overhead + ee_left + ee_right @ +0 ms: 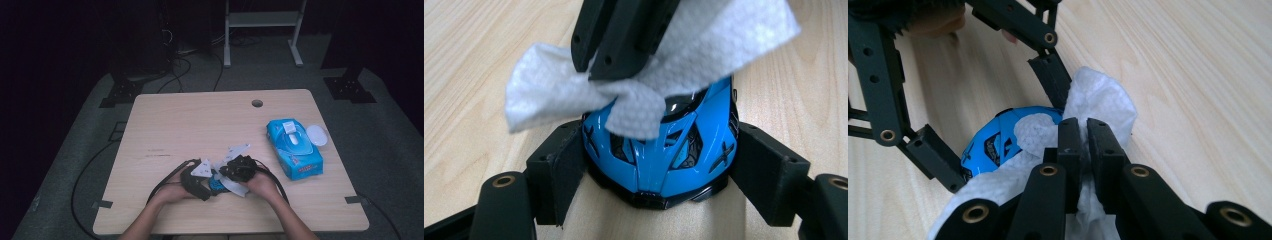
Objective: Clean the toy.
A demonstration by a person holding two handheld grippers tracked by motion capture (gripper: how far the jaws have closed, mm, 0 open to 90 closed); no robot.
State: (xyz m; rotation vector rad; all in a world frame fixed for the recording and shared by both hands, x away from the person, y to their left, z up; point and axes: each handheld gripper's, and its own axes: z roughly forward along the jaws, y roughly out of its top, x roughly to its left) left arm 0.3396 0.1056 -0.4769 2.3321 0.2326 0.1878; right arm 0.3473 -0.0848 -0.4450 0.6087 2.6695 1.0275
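Glossy blue toy car clamped in left tool; right tool pinches dimpled white wipe (crumpled) on it.

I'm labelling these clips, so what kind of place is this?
Probably a lab or recording room: a bare wooden table on grey carpet, cables trailing over the floor, and a white metal stand behind, in a dark room.
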